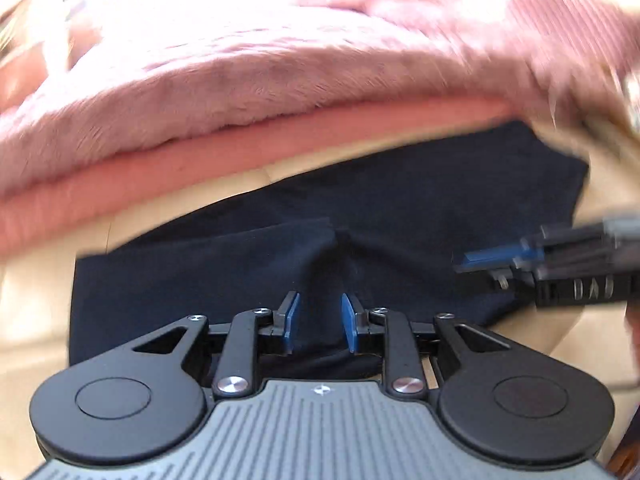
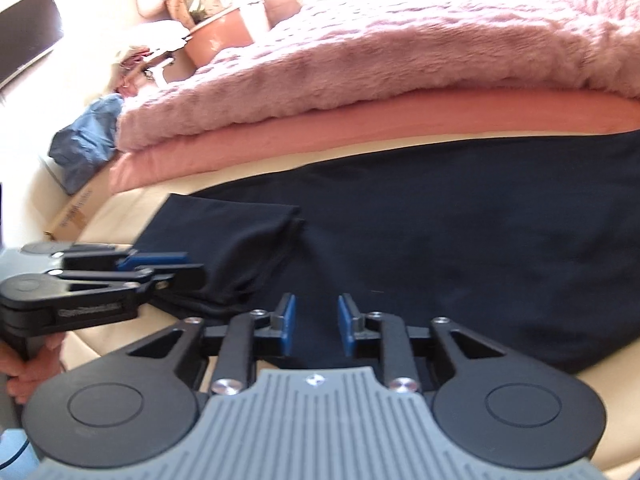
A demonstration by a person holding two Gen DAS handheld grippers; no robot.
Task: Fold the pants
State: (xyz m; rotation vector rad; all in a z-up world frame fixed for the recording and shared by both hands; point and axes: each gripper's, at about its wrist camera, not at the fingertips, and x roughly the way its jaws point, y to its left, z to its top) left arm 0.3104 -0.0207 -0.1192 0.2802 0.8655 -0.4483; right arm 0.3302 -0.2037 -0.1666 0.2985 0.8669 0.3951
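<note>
Dark navy pants lie spread on the cream mattress, with one folded-over part bunched at their left end. My left gripper hangs over the middle of the pants, where a crease runs. Its blue pads stand apart and nothing is pressed between them. In the right wrist view it comes in from the left, tips at the folded part. My right gripper is low over the cloth's near edge, its pads apart on either side of dark fabric. In the left wrist view it reaches in from the right.
A fluffy pink blanket over a salmon sheet lies just behind the pants. Beyond the bed's left end are a blue bag, a cardboard box, a terracotta tub and a dark screen. A hand holds the left gripper.
</note>
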